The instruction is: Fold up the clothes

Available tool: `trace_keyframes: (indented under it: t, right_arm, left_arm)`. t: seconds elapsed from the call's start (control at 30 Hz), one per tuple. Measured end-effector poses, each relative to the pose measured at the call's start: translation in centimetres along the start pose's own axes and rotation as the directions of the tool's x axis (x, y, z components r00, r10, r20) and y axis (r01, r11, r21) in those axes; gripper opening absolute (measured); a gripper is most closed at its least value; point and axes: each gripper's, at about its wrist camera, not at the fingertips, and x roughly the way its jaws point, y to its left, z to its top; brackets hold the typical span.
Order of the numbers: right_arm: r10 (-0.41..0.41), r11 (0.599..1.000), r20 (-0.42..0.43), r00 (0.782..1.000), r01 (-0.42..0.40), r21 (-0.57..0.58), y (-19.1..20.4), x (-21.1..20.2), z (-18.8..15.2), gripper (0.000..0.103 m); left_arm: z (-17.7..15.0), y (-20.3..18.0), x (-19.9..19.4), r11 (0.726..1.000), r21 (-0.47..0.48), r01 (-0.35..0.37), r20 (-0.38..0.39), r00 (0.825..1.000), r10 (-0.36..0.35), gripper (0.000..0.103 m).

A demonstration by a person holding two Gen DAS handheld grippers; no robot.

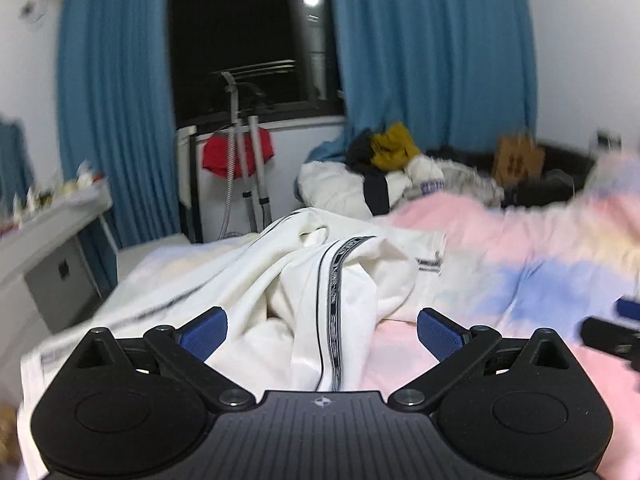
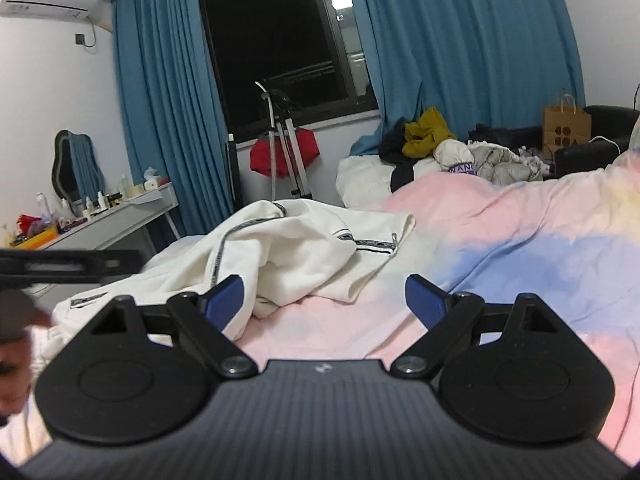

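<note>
A crumpled white garment (image 1: 256, 280) with black patterned trim lies on the pink and blue bed sheet (image 1: 500, 248). My left gripper (image 1: 322, 322) hangs just above its near folds, jaws wide open, with nothing pinched between the blue pads. In the right wrist view the same garment (image 2: 304, 248) spreads out on the sheet (image 2: 520, 240), ahead and to the left. My right gripper (image 2: 324, 288) is open over bare pink sheet at the cloth's near edge, and its left pad (image 2: 224, 300) overlaps the fabric without gripping it.
A heap of clothes (image 2: 424, 136) and a brown paper bag (image 2: 566, 128) sit at the bed's far end. A dressing table (image 2: 120, 216) with bottles stands to the left. A red item on a metal stand (image 2: 280, 156) is below the dark window, between blue curtains.
</note>
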Motion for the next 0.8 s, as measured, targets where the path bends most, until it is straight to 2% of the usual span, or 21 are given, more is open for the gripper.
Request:
trace_keyframes:
  t: [0.1,0.2,0.4,0.47,0.57,0.67,0.7,0.8]
  right_arm:
    - [-0.015,1.000,-0.005,1.000,0.015,-0.005,-1.0,0.1,-0.2,0.089]
    - [-0.026,0.999,-0.028,0.999,0.027,0.028,-2.1,1.2,-0.2,0.089]
    - [-0.060,0.990,-0.059,0.996,0.067,0.125,-5.0,3.3,-0.1,0.089]
    - [-0.066,0.985,-0.074,0.995,0.077,0.155,-5.9,4.1,-0.5,0.089]
    - [-0.069,0.981,-0.103,0.992,0.086,0.174,-6.8,5.5,-1.2,0.089]
    - [-0.069,0.979,-0.127,0.990,0.092,0.183,-7.4,6.7,-1.7,0.089]
    - [-0.068,0.979,-0.131,0.989,0.092,0.182,-7.6,7.0,-1.9,0.089]
    - [-0.063,0.981,-0.145,0.987,0.088,0.172,-7.9,8.1,-2.5,0.089]
  left_arm:
    - [1.3,-1.5,4.6,0.993,0.118,-0.003,-0.015,1.000,0.005,0.102]
    - [2.8,-3.0,9.3,0.973,0.230,0.006,-0.018,1.000,-0.002,0.102]
    - [6.4,-7.3,18.8,0.927,0.356,0.118,-0.091,0.992,-0.091,0.100]
    - [6.7,-9.2,22.3,0.909,0.400,0.114,-0.113,0.991,-0.075,0.099]
    - [6.6,-11.8,28.4,0.883,0.461,0.085,-0.198,0.980,0.009,0.096]
    - [5.8,-13.3,33.9,0.870,0.487,0.074,-0.309,0.947,0.092,0.087]
    - [5.5,-13.6,35.3,0.870,0.487,0.081,-0.339,0.935,0.103,0.081]
    - [4.3,-13.6,37.0,0.865,0.491,0.100,-0.377,0.920,0.108,0.057]
